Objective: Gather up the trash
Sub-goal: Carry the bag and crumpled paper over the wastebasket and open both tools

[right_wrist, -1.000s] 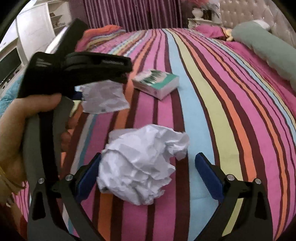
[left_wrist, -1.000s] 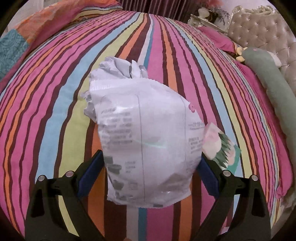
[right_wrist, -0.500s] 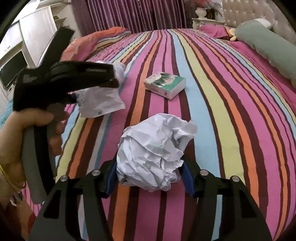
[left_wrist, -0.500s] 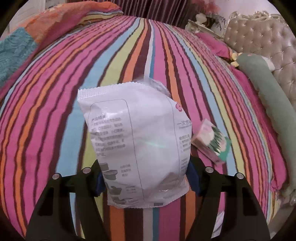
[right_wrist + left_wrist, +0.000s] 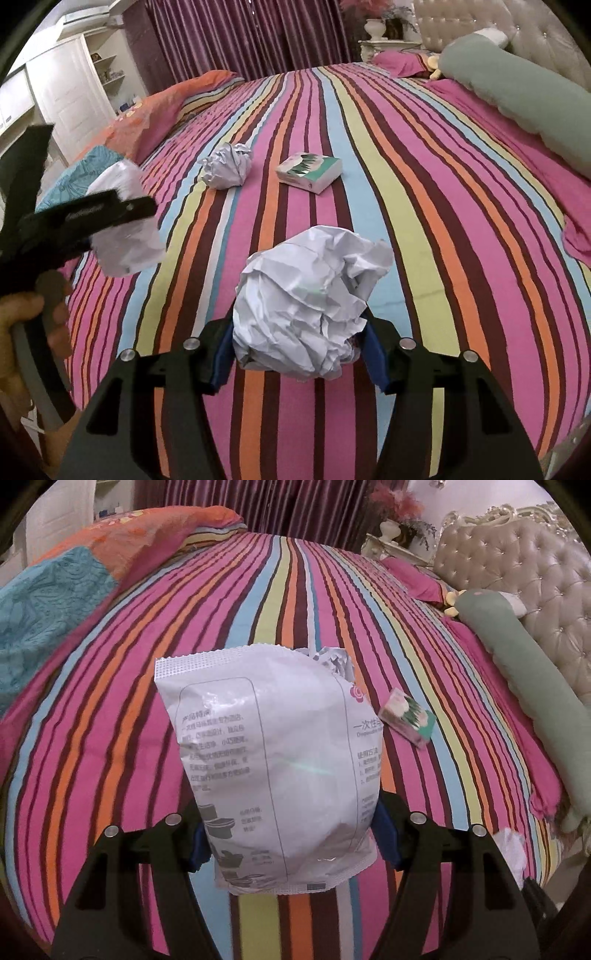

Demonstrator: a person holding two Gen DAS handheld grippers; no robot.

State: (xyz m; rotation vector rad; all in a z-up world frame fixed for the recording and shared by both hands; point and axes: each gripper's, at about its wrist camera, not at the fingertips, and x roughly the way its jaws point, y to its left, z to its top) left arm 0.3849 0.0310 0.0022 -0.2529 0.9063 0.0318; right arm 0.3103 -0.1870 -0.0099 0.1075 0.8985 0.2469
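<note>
My left gripper is shut on a white printed plastic wrapper and holds it above the striped bed. It also shows at the left of the right wrist view. My right gripper is shut on a crumpled white paper ball, lifted over the bed. A second crumpled paper ball lies on the bed further off; its edge peeks behind the wrapper. A small green and white box lies beside it, also in the left wrist view.
A long green bolster lies along the right by the tufted headboard. An orange and teal folded quilt lies at the far left. A white cupboard stands beyond the bed's left side. Purple curtains hang behind.
Both grippers closed on their items and lifted them off the bed. The left one with the wrapper rose, uncovering the second paper ball in the right wrist view.
</note>
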